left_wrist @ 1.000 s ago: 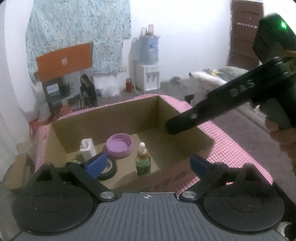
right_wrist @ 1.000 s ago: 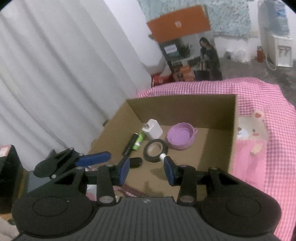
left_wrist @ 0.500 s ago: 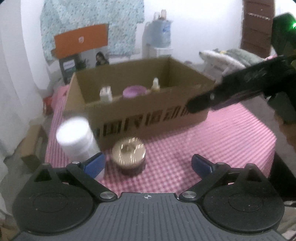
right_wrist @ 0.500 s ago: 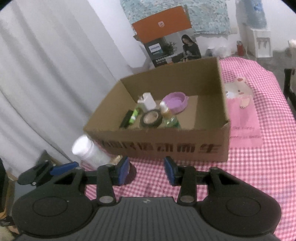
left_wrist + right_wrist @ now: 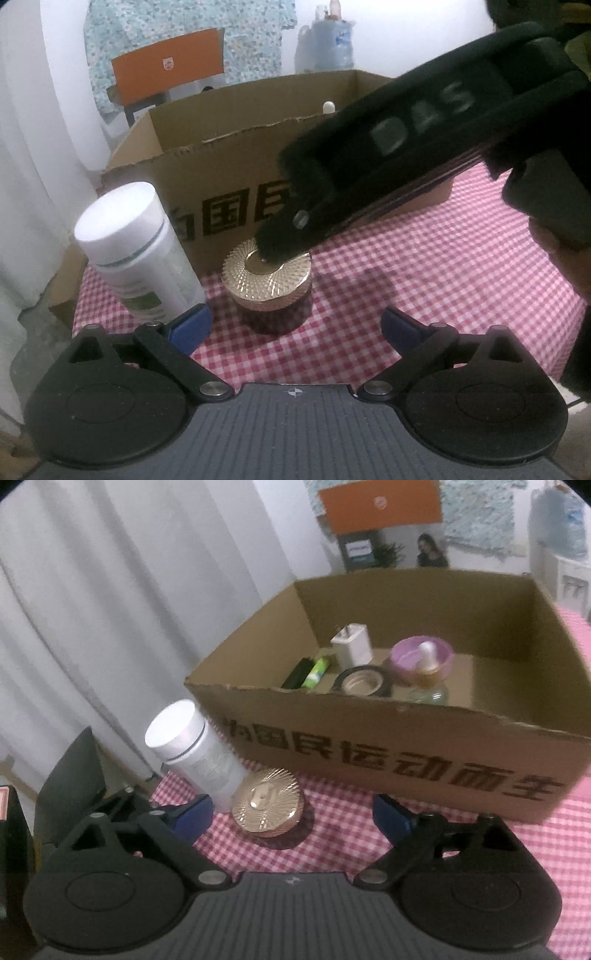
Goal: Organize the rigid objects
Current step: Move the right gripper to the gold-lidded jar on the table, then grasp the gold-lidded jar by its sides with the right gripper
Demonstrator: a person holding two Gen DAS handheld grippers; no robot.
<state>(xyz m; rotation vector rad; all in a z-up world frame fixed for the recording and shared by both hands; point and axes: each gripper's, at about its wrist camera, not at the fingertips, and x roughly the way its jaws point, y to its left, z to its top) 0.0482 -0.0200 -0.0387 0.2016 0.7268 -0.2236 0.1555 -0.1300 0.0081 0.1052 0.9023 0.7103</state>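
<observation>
Cardboard box (image 5: 406, 746) with dark printed characters on its near wall stands on a pink-and-white checked cloth (image 5: 443, 266) covering the bench. Just in front of the box's near left corner stand two things not yet inside it: a white bottle (image 5: 138, 251) with a white cap, and close on its right a low dark jar with a ribbed gold lid (image 5: 267, 275).

The left gripper (image 5: 295, 325) is spread wide, nothing between its blue pads; the jar sits ahead of the gap, and the bottle stands just beyond the left pad (image 5: 190, 326).

The right gripper (image 5: 291, 814) is opening — its pads stand far apart with nothing pinched, the gold-lidded jar (image 5: 267, 808) lying ahead between them. In the left wrist view one of its black fingers crosses the picture from the upper right and its tip covers the middle of the gold lid; whether it touches cannot be told.

Inside the box lie a white plug adapter (image 5: 352, 644), a black stick and a green tube (image 5: 316, 672) side by side, a roll of black tape (image 5: 364, 681), a lilac bowl (image 5: 421, 657), and a dropper bottle (image 5: 428, 668) in front of the bowl.
</observation>
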